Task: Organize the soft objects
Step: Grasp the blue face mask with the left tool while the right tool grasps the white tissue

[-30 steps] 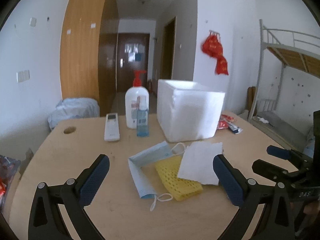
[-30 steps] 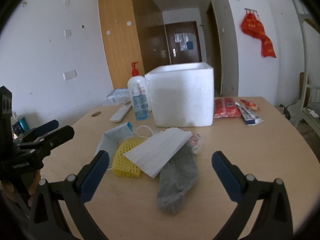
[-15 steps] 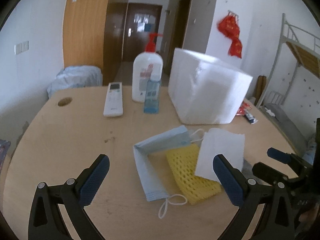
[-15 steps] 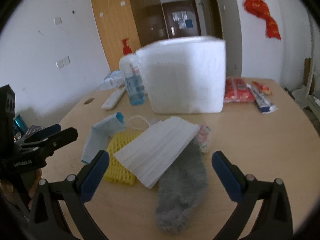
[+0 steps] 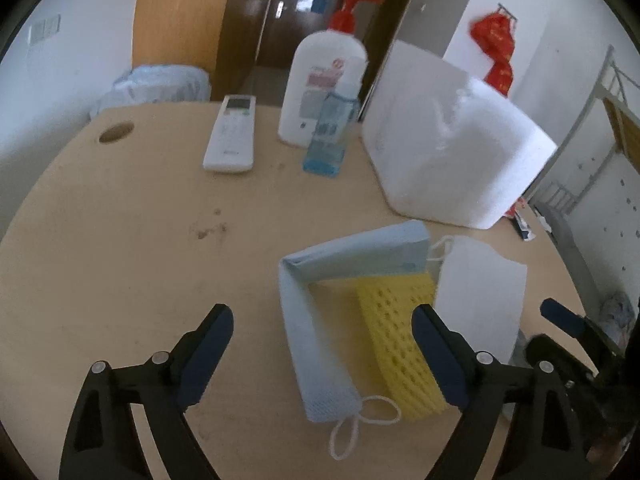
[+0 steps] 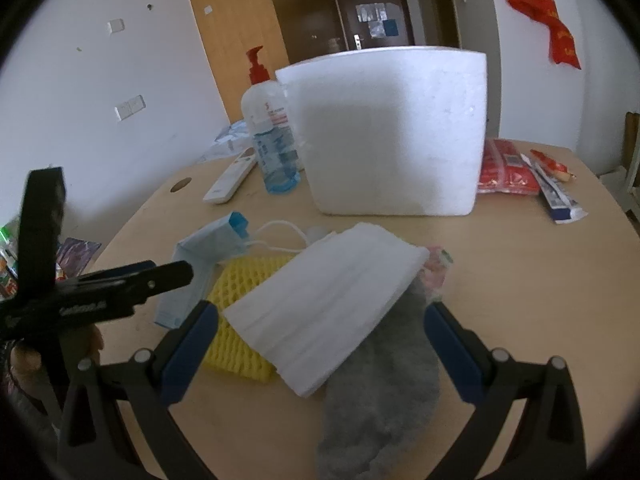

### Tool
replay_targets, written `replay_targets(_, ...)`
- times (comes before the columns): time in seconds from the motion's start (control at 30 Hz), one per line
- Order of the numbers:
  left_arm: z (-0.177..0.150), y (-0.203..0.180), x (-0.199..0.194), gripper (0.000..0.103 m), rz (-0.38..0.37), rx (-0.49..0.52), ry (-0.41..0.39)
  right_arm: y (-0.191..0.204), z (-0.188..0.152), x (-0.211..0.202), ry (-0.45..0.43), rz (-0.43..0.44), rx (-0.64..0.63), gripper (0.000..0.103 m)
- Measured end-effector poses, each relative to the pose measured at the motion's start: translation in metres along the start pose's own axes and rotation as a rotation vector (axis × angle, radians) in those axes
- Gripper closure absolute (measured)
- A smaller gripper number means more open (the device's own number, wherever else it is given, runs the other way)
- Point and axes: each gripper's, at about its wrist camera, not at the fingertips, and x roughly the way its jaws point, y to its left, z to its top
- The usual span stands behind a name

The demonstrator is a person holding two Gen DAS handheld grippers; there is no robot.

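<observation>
Pale wood makes up the round desk [image 5: 100, 264], and the soft things lie in a loose heap near its middle, in front of a white foam box [image 6: 392, 132]. A blue face mask [image 5: 316, 320], folded into an L, lies partly over a yellow foam net [image 5: 396, 332]. A white mask [image 6: 328, 304] rests on top of the net and also covers the upper end of a grey sock [image 6: 380, 404]. Beside the sock's top sits a small flowery packet [image 6: 436, 268].

The left gripper [image 5: 322, 340] hangs over the blue mask and the net; its fingers stand wide apart but are closing, with both items between them and neither pressed. The right gripper [image 6: 320, 344] is over the white mask and sock, fingers spread wide, touching nothing.

Behind the heap stand a pump bottle [image 5: 320, 88], a small blue bottle [image 5: 332, 132] and a remote control [image 5: 231, 134]. Red packets [image 6: 506, 168] and a tube [image 6: 556, 196] lie to the right of the box.
</observation>
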Motion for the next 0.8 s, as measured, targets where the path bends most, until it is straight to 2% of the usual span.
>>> replay_targets(0.13, 0.004, 0.007, 0.006, 0.025, 0.013, -0.021, 0.011, -0.001, 0.001, 0.002, -0.011, 0.026, 0.006, 0.000)
replay_targets(0.23, 0.004, 0.005, 0.003, 0.027, -0.002, -0.017, -0.011, -0.002, 0.001, 0.006, -0.001, 0.029, 0.003, 0.000)
replay_targets(0.37, 0.004, 0.002, 0.008, 0.044, -0.004, 0.006, 0.003, -0.004, 0.003, 0.014, 0.023, -0.004, 0.004, 0.000)
replay_targets(0.5, 0.003, 0.006, 0.015, 0.053, -0.009, 0.005, 0.035, -0.006, 0.003, 0.018, 0.033, -0.014, 0.009, 0.000)
replay_targets(0.57, 0.002, 0.007, 0.016, 0.064, -0.004, 0.003, 0.044, -0.007, 0.004, 0.019, 0.039, -0.021, 0.010, 0.000)
replay_targets(0.6, 0.002, 0.007, 0.017, 0.066, -0.002, 0.004, 0.045, -0.008, 0.004, 0.020, 0.043, -0.027, 0.012, 0.000)
replay_targets(0.63, 0.002, 0.008, 0.017, 0.068, -0.003, 0.002, 0.048, -0.008, 0.004, 0.020, 0.047, -0.031, 0.010, 0.002)
replay_targets(0.67, 0.001, 0.008, 0.018, 0.076, -0.004, 0.004, 0.052, -0.008, 0.004, 0.021, 0.051, -0.037, 0.009, 0.005)
replay_targets(0.7, 0.001, 0.008, 0.018, 0.078, -0.005, 0.004, 0.052, -0.008, 0.005, 0.021, 0.055, -0.041, 0.005, 0.009)
replay_targets(0.8, 0.000, 0.007, 0.019, 0.087, -0.006, 0.022, 0.057, -0.006, 0.006, 0.023, 0.063, -0.041, -0.007, 0.015)
